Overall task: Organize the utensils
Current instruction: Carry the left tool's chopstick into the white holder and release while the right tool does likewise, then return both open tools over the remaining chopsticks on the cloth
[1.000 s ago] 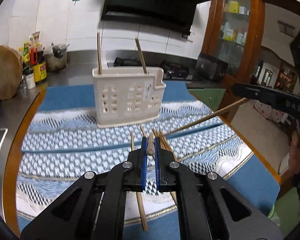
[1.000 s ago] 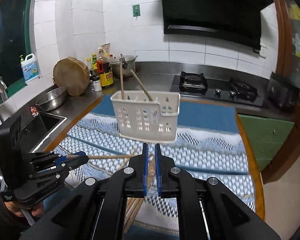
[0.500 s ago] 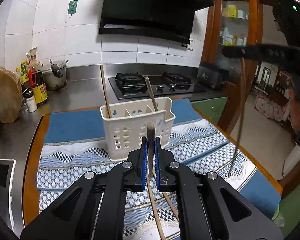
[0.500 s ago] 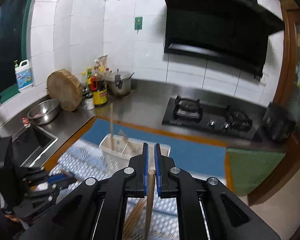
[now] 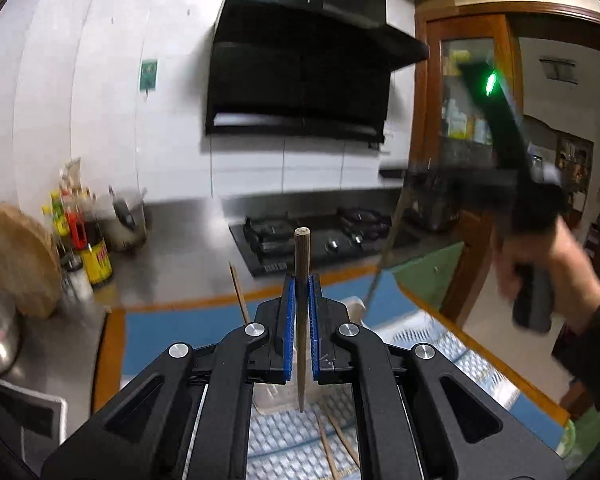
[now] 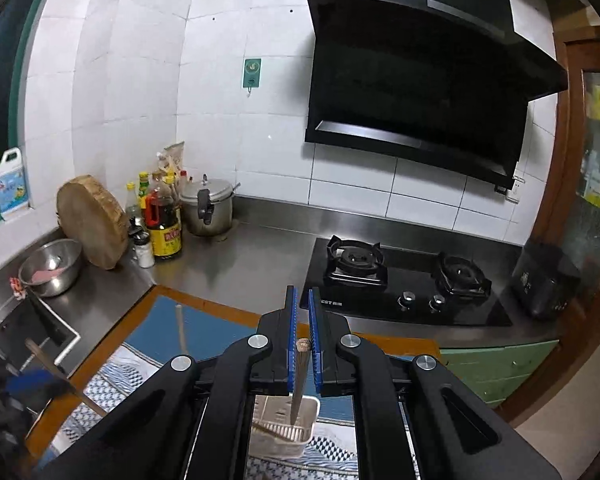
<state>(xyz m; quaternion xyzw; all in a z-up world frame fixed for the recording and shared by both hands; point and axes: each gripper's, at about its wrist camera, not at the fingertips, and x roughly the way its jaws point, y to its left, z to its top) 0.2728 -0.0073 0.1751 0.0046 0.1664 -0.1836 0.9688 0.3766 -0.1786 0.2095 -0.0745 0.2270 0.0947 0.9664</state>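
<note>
1. The left gripper [image 5: 301,280] is pointing slightly downward over the table, its blue pads [image 5: 289,320] pressing together on 1 wooden chopstick [image 5: 301,304] — the stick is standing nearly upright between them, its blunt end poking above the tips and its thin end hanging below.
2. Under that gripper, the white utensil holder [image 5: 352,304] is sitting on the patterned blue mat [image 5: 172,332], mostly hidden by the black body; a stick [image 5: 238,292] is rising from it at the left.
3. Loose chopsticks [image 5: 332,440] are lying on the mat nearer the camera.
4. In the left wrist view, a hand [image 5: 548,264] is gripping the handle of the right gripper at the right, raised and blurred, with a thin stick hanging down from it.
5. The right gripper [image 6: 302,300] is tilting down over the holder [image 6: 284,432], its jaws clamped on a second chopstick [image 6: 299,376] — the narrow end is pointing into the holder's open top, though whether it is touching inside cannot be told.
</note>
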